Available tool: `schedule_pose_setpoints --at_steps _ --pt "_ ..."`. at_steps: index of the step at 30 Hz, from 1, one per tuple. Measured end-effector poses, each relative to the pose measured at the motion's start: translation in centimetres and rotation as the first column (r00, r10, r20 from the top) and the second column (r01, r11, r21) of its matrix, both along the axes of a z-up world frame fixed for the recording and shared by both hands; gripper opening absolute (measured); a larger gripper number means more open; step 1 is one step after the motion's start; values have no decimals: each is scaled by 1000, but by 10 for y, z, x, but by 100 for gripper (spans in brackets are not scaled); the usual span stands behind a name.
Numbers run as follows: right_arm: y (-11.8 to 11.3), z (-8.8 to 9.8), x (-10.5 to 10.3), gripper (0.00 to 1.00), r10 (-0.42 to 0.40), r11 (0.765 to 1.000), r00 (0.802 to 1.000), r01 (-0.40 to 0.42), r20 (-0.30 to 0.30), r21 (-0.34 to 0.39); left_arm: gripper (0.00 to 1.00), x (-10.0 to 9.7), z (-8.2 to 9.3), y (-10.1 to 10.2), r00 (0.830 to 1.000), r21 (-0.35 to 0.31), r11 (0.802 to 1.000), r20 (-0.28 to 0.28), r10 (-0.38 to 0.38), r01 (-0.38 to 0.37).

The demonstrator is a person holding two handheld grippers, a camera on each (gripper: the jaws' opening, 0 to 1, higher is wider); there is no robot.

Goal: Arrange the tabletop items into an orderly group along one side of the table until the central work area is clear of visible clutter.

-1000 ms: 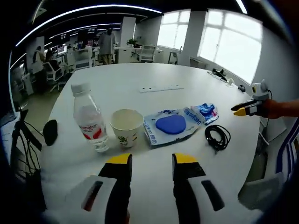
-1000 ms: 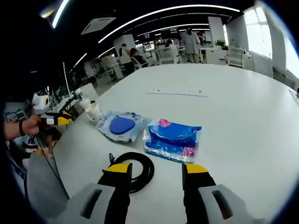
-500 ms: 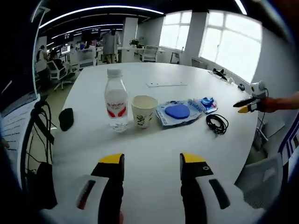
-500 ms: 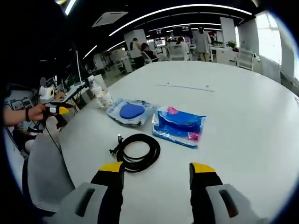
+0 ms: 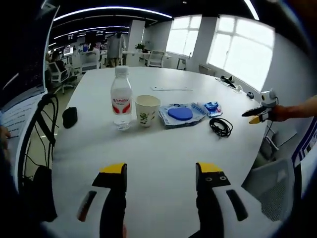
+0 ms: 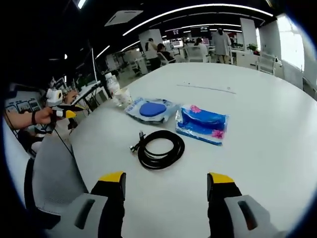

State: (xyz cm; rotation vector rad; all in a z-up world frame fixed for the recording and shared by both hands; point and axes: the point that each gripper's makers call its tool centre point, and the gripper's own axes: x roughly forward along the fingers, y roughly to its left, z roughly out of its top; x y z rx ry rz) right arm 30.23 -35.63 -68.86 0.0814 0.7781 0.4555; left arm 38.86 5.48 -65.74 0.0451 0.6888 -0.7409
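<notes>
white round table (image 5: 163, 158) carries one row, left to right: one clear plastic water bottle with red label (image 5: 121, 97), one paper cup (image 5: 147, 110), one clear pouch with blue disc (image 5: 179, 113), one blue packet (image 5: 213, 107), one black coiled cable (image 5: 221, 127). left gripper (image 5: 161, 174) and right gripper (image 6: 167, 180): both jaws spread, holding nothing, above bare tabletop.

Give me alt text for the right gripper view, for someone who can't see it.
The open right gripper hovers over a white table, facing a coiled black cable. Beyond lie a blue packet and a pouch with a blue disc.
</notes>
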Motion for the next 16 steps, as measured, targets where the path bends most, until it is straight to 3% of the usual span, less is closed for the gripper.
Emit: schedule_pose_setpoints --at_steps 5,16 --pt "6 1 0 72 15 1000 1000 -15 8 1 57 -5 -2 -1 999 43 998 21 -44 43" --pt "16 -3 -5 74 24 1000 1000 -24 3 15 58 -6 -4 3 1000 22 999 11 -25 24"
